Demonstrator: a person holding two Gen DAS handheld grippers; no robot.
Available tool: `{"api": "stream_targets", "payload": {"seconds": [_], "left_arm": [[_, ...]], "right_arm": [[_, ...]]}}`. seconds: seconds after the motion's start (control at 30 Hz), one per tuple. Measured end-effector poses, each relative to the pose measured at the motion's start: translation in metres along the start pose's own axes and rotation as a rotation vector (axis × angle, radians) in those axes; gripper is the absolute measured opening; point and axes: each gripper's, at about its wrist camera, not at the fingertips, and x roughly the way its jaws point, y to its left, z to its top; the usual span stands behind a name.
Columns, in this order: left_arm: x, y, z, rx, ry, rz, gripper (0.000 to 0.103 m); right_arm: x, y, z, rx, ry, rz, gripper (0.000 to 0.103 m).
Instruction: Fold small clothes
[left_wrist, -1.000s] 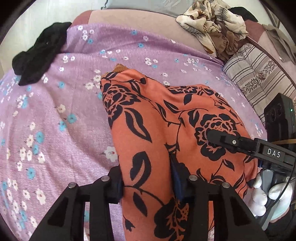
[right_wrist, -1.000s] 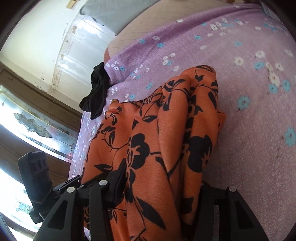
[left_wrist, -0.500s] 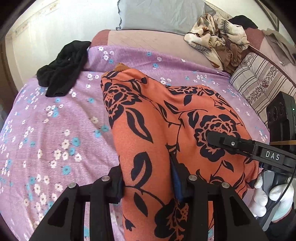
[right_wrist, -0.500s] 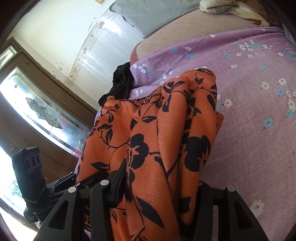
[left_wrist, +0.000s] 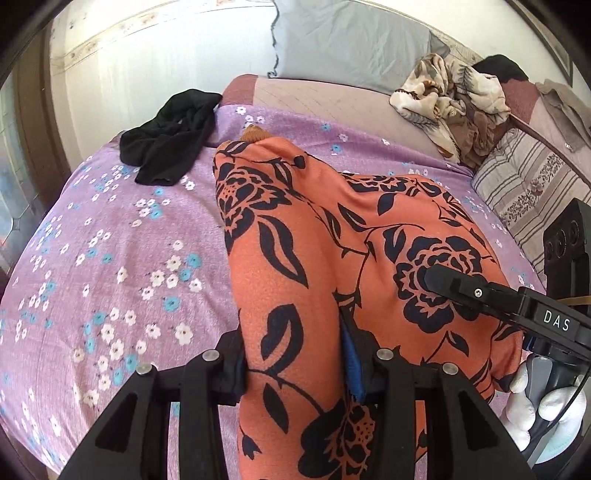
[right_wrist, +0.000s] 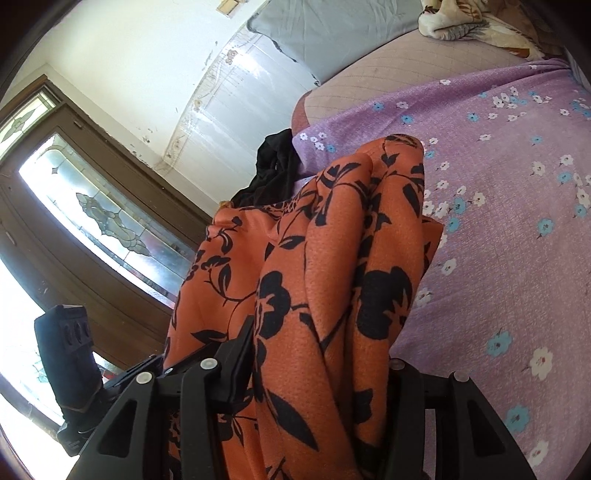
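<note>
Bed (left_wrist: 110, 258) with a purple flowered sheet (right_wrist: 517, 240) fills both views. Grey pillow (left_wrist: 343, 40) stands at the bed's far end against the wall. Striped cushion (left_wrist: 528, 192) lies at the bed's right edge. Patterned clothes pile (left_wrist: 454, 107) sits on the bed's far right, beside the cushion. Stained-glass door (right_wrist: 103, 221) is off the bed's left side.

Orange garment (left_wrist: 332, 240) with black flower print is over the middle of the bed, held up near both cameras; its far end droops toward the sheet, whether it touches cannot be told. Black garment (left_wrist: 170, 136) lies crumpled on the bed's far left corner, well apart from the orange one.

Left gripper (left_wrist: 295, 365) is clamped on the orange garment's near edge, cloth bunched between both fingers. Right gripper (right_wrist: 321, 373) likewise pinches a thick fold of the orange garment. In the left view the right gripper (left_wrist: 491, 299) shows at the garment's right side, held by a white-gloved right hand (left_wrist: 543, 402).
</note>
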Motion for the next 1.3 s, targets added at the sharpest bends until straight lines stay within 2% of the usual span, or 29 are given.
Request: {"api": "stream_targets", "payload": {"seconds": [0.13,0.47,0.87,1.3], "left_arm": [[-0.008,0.012,-0.014,-0.046,0.004,0.012,0.044],[-0.008,0.029,-0.049,-0.118,0.077,0.028,0.044],[-0.002,0.021,-0.064,-0.097,0.105,0.076,0.044],[0.003,0.017,-0.067,-0.082,0.112,0.086,0.044]], "right_arm": [[0.003,0.01,-0.01,-0.01,0.017,0.014,0.05],[0.007,0.016,-0.037,0.005,0.06,0.024,0.05],[0.01,0.007,-0.055,0.04,0.092,-0.008,0.05],[0.009,-0.003,-0.062,0.057,0.083,-0.039,0.05]]}}
